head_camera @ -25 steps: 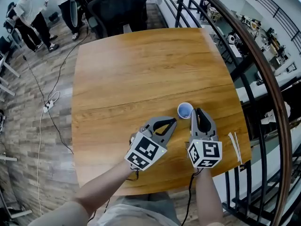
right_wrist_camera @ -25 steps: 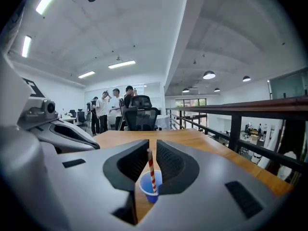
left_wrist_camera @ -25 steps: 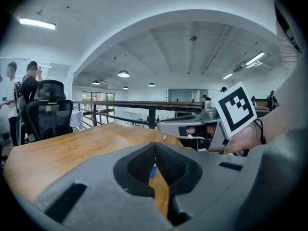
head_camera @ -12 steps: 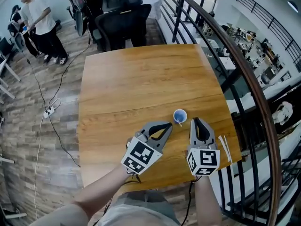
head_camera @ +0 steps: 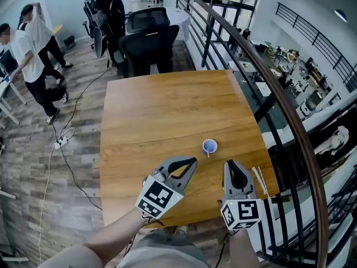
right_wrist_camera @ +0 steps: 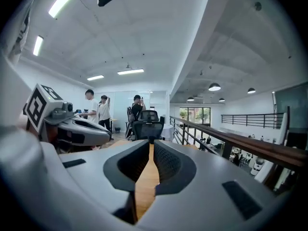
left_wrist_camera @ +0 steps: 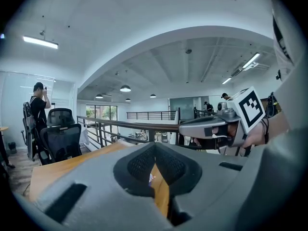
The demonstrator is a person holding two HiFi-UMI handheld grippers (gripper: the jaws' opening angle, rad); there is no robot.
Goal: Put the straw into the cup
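Left gripper (head_camera: 193, 161) and right gripper (head_camera: 230, 164), both closed on nothing, hover just short of the cup (head_camera: 210, 146); white straws (head_camera: 257, 178) lie right of the cup at the table (head_camera: 156, 110) edge, so pickup and insertion likely both remain.

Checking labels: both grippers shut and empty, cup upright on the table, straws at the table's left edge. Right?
No. The straws lie at the table's right edge, beside the right gripper, per the head view. The left gripper and right gripper are shut and empty; the cup stands upright on the table.
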